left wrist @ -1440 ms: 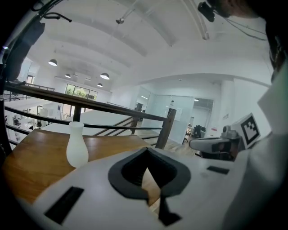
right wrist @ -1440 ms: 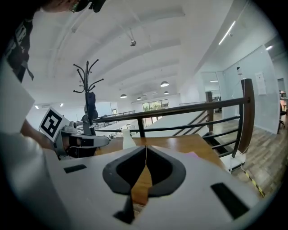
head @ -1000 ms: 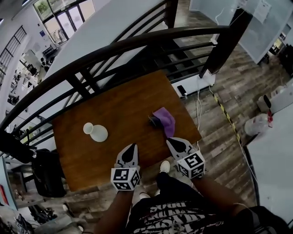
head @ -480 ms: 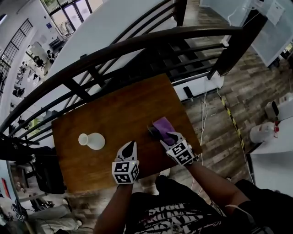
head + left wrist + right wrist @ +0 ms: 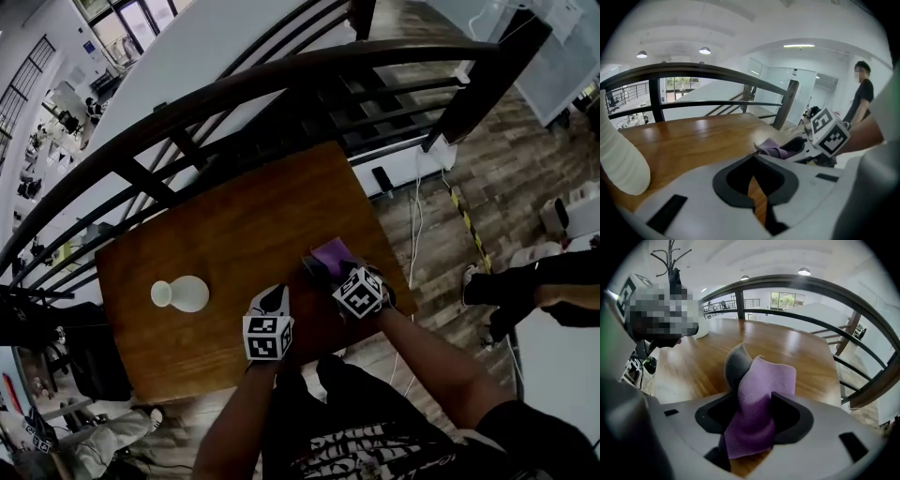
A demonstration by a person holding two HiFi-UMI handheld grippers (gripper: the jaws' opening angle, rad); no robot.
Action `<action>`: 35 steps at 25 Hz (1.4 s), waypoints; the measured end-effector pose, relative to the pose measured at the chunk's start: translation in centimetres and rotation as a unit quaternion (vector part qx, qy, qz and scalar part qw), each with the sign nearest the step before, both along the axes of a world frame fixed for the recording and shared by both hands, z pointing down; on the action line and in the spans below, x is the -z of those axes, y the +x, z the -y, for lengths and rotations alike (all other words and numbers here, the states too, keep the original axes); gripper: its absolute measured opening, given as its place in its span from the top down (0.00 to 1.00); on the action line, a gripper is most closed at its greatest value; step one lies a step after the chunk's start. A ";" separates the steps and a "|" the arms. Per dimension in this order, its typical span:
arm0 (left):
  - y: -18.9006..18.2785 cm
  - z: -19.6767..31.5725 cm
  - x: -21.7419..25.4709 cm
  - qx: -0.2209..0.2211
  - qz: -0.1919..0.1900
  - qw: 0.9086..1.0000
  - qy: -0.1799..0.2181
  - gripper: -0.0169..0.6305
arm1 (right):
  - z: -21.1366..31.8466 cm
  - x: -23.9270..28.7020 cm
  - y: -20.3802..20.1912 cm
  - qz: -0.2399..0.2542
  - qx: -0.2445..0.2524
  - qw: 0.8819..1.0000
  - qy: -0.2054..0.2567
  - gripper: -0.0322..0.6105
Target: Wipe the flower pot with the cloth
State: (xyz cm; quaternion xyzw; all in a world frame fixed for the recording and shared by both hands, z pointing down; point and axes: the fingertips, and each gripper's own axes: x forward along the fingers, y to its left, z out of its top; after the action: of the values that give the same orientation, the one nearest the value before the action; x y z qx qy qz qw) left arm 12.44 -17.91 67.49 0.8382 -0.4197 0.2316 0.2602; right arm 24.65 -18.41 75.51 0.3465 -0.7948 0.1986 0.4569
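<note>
Purple cloth (image 5: pixel 330 254): on the table (image 5: pixel 234 225), near its right edge and near corner, grey side partly up.
right gripper (image 5: pixel 336 274): down over the cloth; jaws have just been opening and stand wide, cloth between them, not pinched as far as I can see.
flower pot (image 5: pixel 180 294): white, left part of the table, well apart from the cloth, untouched.
left gripper (image 5: pixel 271 302): jaws near together, nothing in them; sits between pot and cloth.
progress: nothing wiped. Looks like cloth pickup. Left to do: grip, carry, wipe.
room: bare wood between cloth and pot.
edges: cloth sits close to the drop-off; dark railing (image 5: pixel 281 89) just behind the far edge.
</note>
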 end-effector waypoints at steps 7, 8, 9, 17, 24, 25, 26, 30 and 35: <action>-1.6 -1.1 -1.7 -0.043 0.003 0.999 -0.025 0.98 | -0.1 0.1 -1.0 -0.006 -0.026 1.000 -0.008 0.66; -1.4 -1.0 -2.0 -0.049 0.004 0.998 -0.026 0.98 | 0.2 -0.2 -0.6 -0.007 -0.032 0.999 -0.010 0.71; -1.1 -0.9 -2.3 -0.054 0.004 0.998 -0.027 0.98 | 0.5 -0.5 0.0 -0.006 -0.041 0.999 -0.013 0.74; -2.8 -1.0 0.2 -0.066 -0.010 0.998 -0.006 0.98 | 1.0 -0.3 1.4 0.038 -0.121 0.991 -0.036 0.80; -7.7 0.6 9.8 -0.035 -0.048 0.996 0.074 0.98 | 2.9 5.4 -4.9 0.088 -0.112 0.990 0.002 0.80; -8.4 0.8 11.6 -0.033 -0.054 0.994 0.090 0.98 | 3.4 6.3 -6.3 0.092 -0.103 0.990 0.008 0.80; -9.1 1.0 13.4 -0.031 -0.059 0.992 0.108 0.98 | 4.0 7.1 -7.8 0.095 -0.094 0.991 0.014 0.80; -13.8 1.8 20.0 -0.013 -0.062 0.982 0.177 0.98 | 5.9 10.5 -14.9 0.108 -0.047 0.992 0.037 0.80; -21.3 3.6 20.8 0.033 -0.037 0.981 0.190 0.98 | 6.2 13.0 -21.8 0.116 0.002 0.992 0.049 0.80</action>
State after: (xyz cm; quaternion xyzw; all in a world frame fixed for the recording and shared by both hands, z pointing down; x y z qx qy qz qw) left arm -8.83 -21.53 46.73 0.8659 -0.4738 0.1079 0.1190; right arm 2.81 -24.61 62.53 0.3416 -0.8519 0.1972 0.3444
